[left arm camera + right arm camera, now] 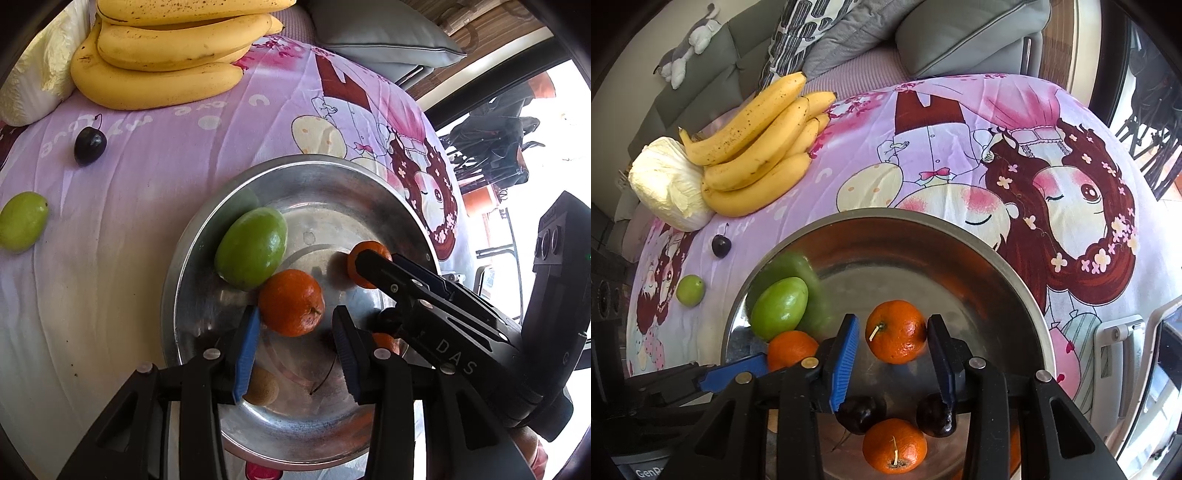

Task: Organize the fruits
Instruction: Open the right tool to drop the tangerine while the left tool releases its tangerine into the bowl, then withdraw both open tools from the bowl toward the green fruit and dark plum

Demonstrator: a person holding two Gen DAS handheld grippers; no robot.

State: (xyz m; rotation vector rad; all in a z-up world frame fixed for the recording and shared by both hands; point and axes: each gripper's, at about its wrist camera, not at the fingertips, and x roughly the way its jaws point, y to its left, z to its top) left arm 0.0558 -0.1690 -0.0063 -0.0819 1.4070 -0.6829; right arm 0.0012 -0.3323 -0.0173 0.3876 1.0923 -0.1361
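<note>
Inside the steel bowl point(1015, 273), at nine o'clock, the green mango point(779, 308) lies long axis toward one o'clock. Centrally, the right gripper point(894, 339) brackets a tangerine point(895, 331), jaws narrowly parted, contact unclear.

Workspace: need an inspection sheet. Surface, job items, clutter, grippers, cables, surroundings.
Surface: pink cartoon-print cloth, wrinkled.
Job's things: metal bowl holds three tangerines, a green fruit and two dark cherries. Still on the cloth: small green fruit, loose cherry, bananas.
Clutter: cabbage beside the bananas.
Grippers: left gripper open over the bowl, nothing held. Right gripper open, a tangerine between its fingertips, pads apparently just clear.
Cables: nothing seen.
Surroundings: grey sofa cushions, plush toy.
</note>
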